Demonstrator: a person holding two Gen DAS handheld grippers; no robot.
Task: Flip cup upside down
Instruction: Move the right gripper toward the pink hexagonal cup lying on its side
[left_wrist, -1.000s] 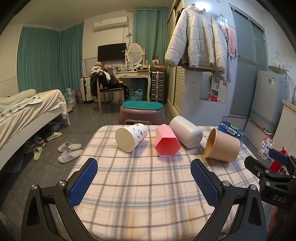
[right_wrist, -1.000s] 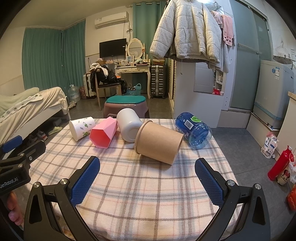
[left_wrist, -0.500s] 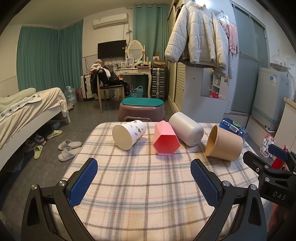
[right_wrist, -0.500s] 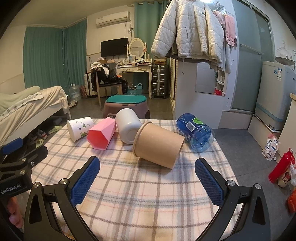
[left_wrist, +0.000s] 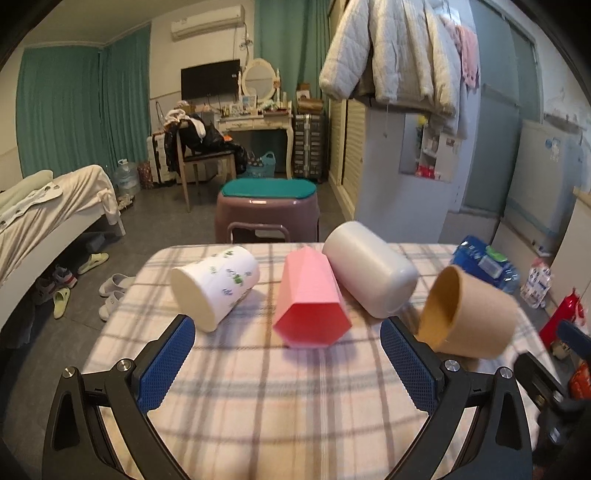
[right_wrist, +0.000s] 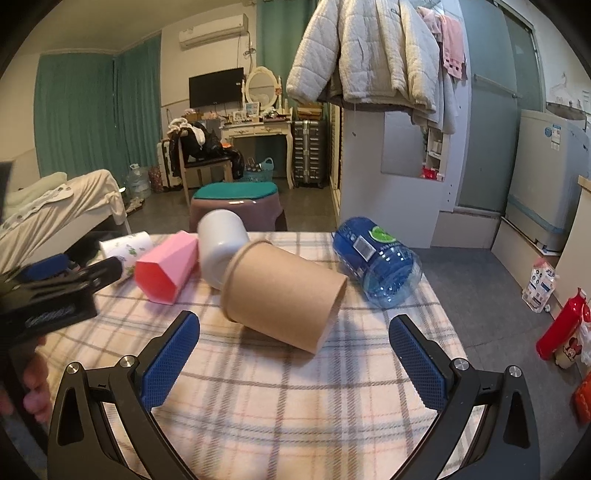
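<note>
Four cups lie on their sides across the table (left_wrist: 295, 406): white printed cup (left_wrist: 216, 286), pink cup (left_wrist: 310, 297), grey cup (left_wrist: 369, 267), brown cup (right_wrist: 282, 291). Left tongs (left_wrist: 288, 363) and right tongs (right_wrist: 295, 363) both spread, empty.

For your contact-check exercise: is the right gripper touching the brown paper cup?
Apart. The right wrist view shows the right gripper open, checked cloth visible between its pads and the brown paper cup.

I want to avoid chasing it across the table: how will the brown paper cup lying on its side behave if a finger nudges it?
The brown paper cup lies on its round wall, so it would probably roll, curving because it tapers. It looks like thin paper, likely light and easily dented by a firm squeeze. The soft plaid tablecloth may slow it a little.
</note>
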